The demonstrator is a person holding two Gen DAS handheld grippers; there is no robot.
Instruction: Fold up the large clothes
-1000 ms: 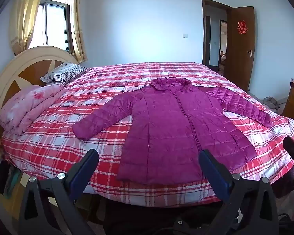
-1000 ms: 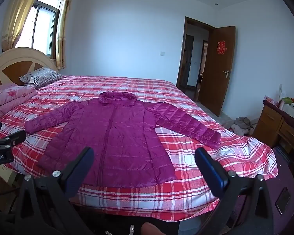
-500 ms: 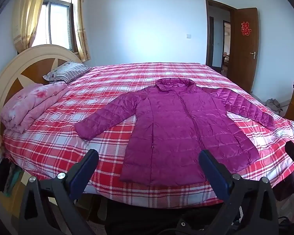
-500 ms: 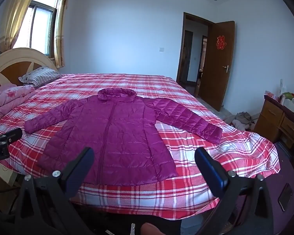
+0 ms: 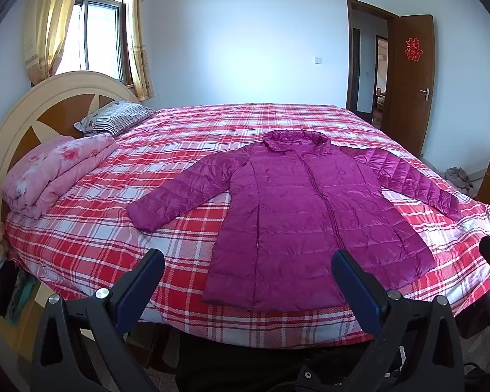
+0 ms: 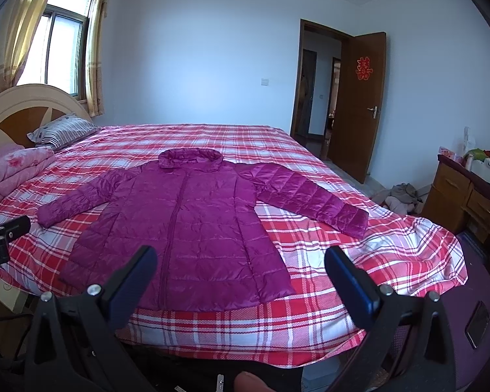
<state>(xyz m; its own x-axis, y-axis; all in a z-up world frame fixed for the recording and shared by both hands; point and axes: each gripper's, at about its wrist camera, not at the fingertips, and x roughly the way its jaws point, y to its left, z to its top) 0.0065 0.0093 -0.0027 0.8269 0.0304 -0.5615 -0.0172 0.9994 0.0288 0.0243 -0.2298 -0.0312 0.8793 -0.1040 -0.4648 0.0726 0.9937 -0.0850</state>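
Left tongs [image 5: 246,271] spread wide, nothing between the blue pads, held off the near edge of the bed [image 5: 91,245]. Right tongs [image 6: 241,268] likewise spread and empty, also short of the near edge. Neither touches fabric. In the right wrist view, part of the left tongs shows at the far left margin; in the left wrist view, a dark piece of the right tongs shows at the right margin.

Purple quilted jacket [image 5: 307,215] lies flat on the red-and-white plaid bedspread, front up, zipper closed, hem toward the near edge, collar toward the far side. Both sleeves spread outward and angled down: the left sleeve [image 5: 183,196] ends on open plaid, the right sleeve [image 6: 310,199] reaches toward the right edge of the bed. The hem sits just inside the near edge.

Far left: folded pink floral quilt [image 5: 55,173] against the rounded headboard [image 5: 32,107], striped pillow [image 5: 114,119] just beyond it. Window with yellow curtains [image 5: 45,23] above. Far right: open brown door [image 6: 359,98] with a red paper ornament. Wooden dresser [image 6: 457,196] at right, pile of cloth [image 6: 398,196] on the floor beside it.
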